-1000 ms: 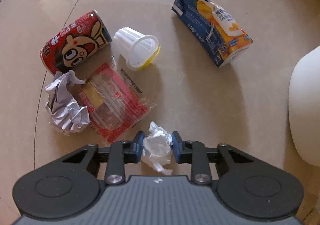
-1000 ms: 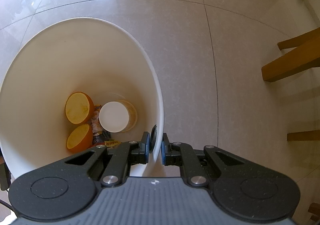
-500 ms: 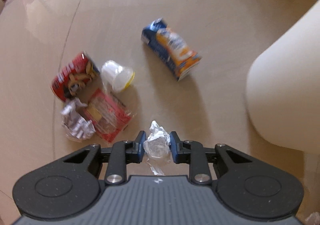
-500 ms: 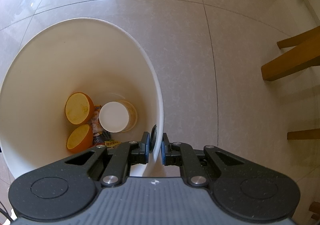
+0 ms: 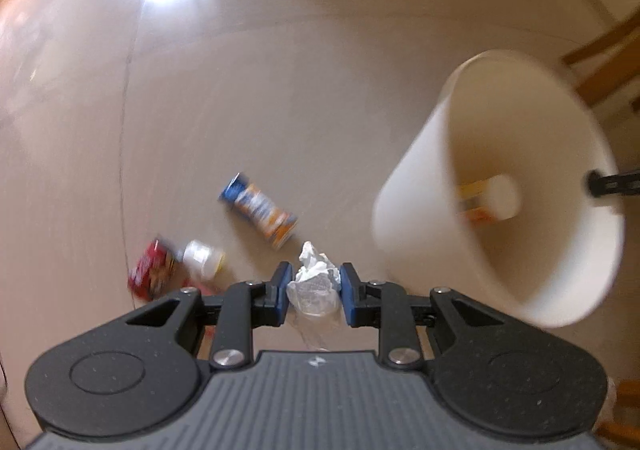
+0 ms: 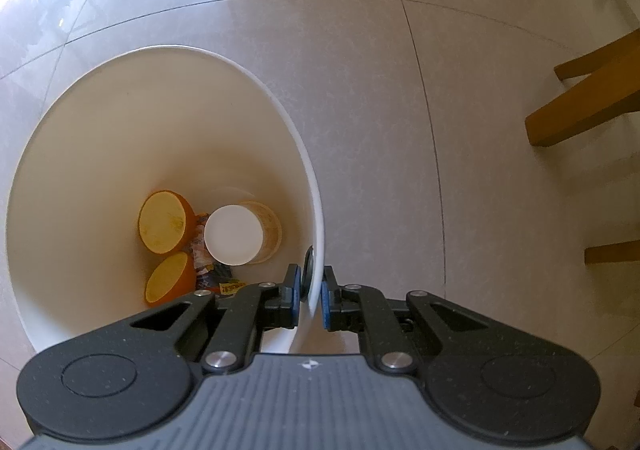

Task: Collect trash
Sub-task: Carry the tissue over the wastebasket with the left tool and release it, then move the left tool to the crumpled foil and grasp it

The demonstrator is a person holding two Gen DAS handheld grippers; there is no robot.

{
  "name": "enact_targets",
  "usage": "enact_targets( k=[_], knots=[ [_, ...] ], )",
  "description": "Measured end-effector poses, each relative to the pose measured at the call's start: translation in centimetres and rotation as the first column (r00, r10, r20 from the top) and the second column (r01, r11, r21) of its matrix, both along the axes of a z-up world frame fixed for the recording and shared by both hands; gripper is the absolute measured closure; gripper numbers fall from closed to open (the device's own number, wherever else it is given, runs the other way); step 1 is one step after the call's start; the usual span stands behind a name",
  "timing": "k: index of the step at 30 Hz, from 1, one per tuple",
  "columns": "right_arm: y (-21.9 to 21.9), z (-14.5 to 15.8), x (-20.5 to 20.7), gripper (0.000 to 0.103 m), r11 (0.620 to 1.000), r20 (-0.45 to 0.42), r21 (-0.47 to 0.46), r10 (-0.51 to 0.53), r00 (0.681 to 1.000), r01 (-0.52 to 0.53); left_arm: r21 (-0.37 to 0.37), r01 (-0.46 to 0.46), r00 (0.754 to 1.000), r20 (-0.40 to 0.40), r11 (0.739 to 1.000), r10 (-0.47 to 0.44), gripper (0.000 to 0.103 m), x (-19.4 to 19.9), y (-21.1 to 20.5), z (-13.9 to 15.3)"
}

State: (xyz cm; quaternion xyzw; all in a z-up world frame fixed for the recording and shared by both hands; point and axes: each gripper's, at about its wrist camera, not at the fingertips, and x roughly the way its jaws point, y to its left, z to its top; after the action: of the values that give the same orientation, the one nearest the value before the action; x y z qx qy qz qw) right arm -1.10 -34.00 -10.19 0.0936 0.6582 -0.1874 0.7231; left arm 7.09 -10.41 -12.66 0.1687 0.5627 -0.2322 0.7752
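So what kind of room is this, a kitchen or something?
Probably a home dining or living area: glossy tiled floor, wooden furniture legs, and a white waste bin for litter. No kitchen fittings show.

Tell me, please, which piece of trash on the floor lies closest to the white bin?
The blue-and-orange snack packet, lying on its side; the red can and white plastic cup lie farther left of the bin.

Motion blur smears the red can (image 5: 150,270), its label unreadable. The gripper body hides part of a wrapper (image 6: 224,284) in the bin (image 6: 80,153). Frame edge crops the chair legs (image 6: 584,105).
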Motion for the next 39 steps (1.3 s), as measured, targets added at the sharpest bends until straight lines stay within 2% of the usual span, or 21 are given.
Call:
enact_targets(
  k=[7,10,13,14,15,16,17,18,20,25,33,39],
  knots=[
    [-0.4,-0.1,0.0,0.091,1.000,0.000,0.009,-0.010,1.000,0.010,-0.083,0.149,0.988,0.048,0.985,-0.145,0.078,0.8,-6.0,6.0],
    [-0.5,-0.2,0.1,0.091,1.000,-0.003,0.013,-0.008,1.000,0.008,-0.129,0.205,0.978,0.073,0.970,-0.197,0.077,1.0,-8.5,7.3],
    [-0.6,-0.2,0.1,0.091,1.000,-0.002,0.014,-0.007,1.000,0.007,-0.143,0.248,0.967,0.087,0.958,-0.238,0.077,1.1,-10.9,7.6],
    [-0.5,-0.1,0.2,0.091,1.000,-0.002,0.015,-0.008,1.000,0.008,-0.150,0.259,0.965,0.092,0.954,-0.247,0.070,1.0,-11.5,7.6],
    [-0.6,-0.1,0.2,0.091,1.000,-0.002,0.016,-0.008,1.000,0.009,-0.158,0.267,0.962,0.096,0.951,-0.254,0.051,0.9,-12.1,7.5],
    [-0.6,-0.1,0.2,0.091,1.000,-0.001,0.017,-0.009,1.000,0.009,-0.161,0.272,0.961,0.099,0.949,-0.258,0.037,0.7,-12.5,7.4],
    [-0.7,-0.1,0.2,0.091,1.000,0.000,0.020,-0.010,1.000,0.010,-0.157,0.271,0.961,0.107,0.950,-0.257,0.015,0.6,-12.9,7.4],
    [-0.6,0.0,0.1,0.091,1.000,0.000,0.021,-0.008,1.000,0.008,-0.156,0.270,0.959,0.131,0.950,-0.251,0.011,0.2,-13.2,7.3],
    [-0.7,0.0,0.0,0.091,1.000,0.003,0.022,-0.004,1.000,0.004,-0.154,0.299,0.948,0.165,0.942,-0.274,0.011,-0.5,-13.3,7.2],
    [-0.7,0.0,0.0,0.091,1.000,0.005,0.024,-0.005,1.000,0.005,-0.099,0.314,0.943,0.146,0.944,-0.298,0.011,-0.7,-13.1,6.6],
    [-0.7,0.0,0.2,0.091,1.000,-0.003,0.024,-0.002,1.000,0.002,-0.065,0.270,0.957,0.124,0.961,-0.261,0.011,-0.3,-11.4,5.6],
    [-0.6,0.0,0.4,0.091,1.000,-0.003,0.017,-0.003,1.000,0.004,-0.060,0.187,0.977,0.117,0.981,-0.179,0.010,0.4,-8.6,4.4]
  ],
)
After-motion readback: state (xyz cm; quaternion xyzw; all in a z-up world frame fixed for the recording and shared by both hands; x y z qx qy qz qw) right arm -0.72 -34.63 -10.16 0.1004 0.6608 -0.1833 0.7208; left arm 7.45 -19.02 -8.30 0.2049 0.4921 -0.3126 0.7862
